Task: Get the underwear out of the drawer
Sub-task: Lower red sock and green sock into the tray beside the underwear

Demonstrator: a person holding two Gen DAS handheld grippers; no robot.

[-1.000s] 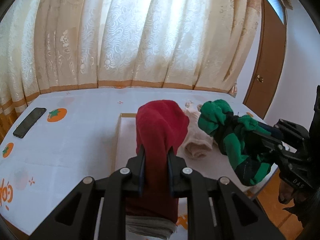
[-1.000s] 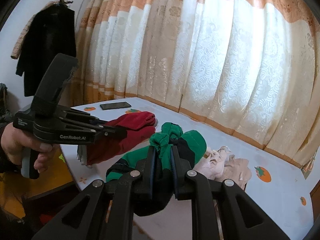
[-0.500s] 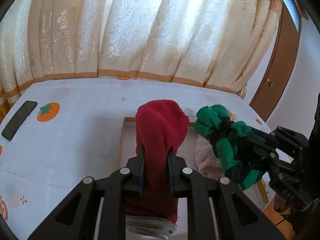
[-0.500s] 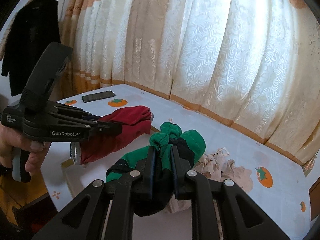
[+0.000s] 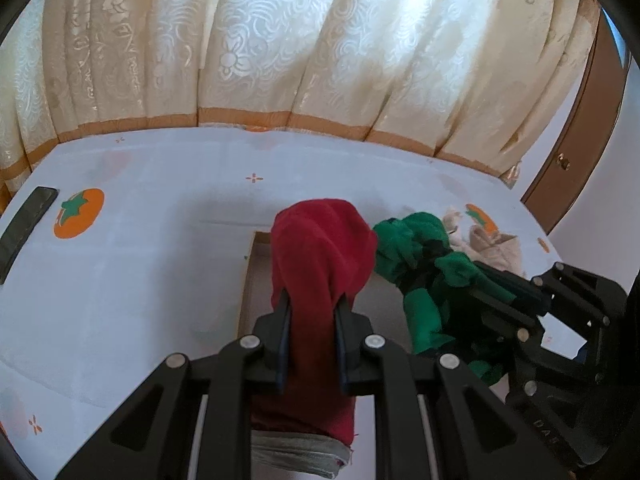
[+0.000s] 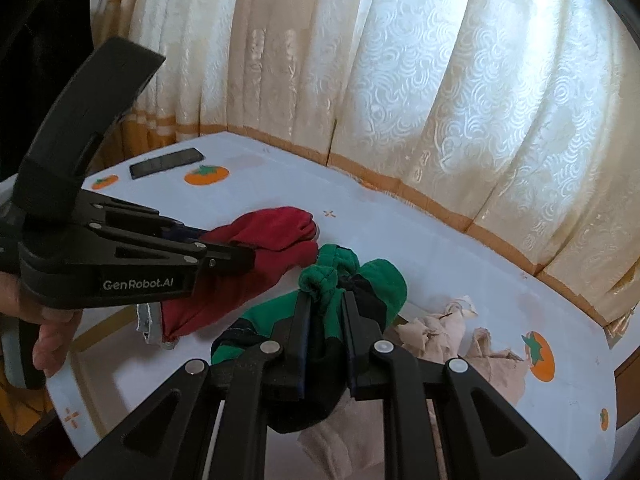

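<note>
The surface (image 5: 152,280) wears a white cloth printed with orange persimmons. Left of the left gripper (image 5: 310,320) a dark phone (image 5: 24,220) lies at the cloth's edge. Ahead of its fingers (image 5: 282,332) a shallow tray (image 5: 246,280) shows its tan rim, and cream patterned curtains (image 5: 280,52) close the far side.

The left gripper's fingers are clamped on red underwear (image 5: 320,264), which stands up between them. Just right of it the right gripper (image 6: 324,320) has its fingers pinched on green and black underwear (image 6: 360,284), held above the cloth. Beige garments (image 6: 448,332) lie crumpled right of those fingers.

Only the left wrist view shows a brown door (image 5: 580,128) at far right. Only the right wrist view shows the hand (image 6: 48,332) gripping the left tool's handle and a dark garment (image 6: 40,60) hanging at far left.
</note>
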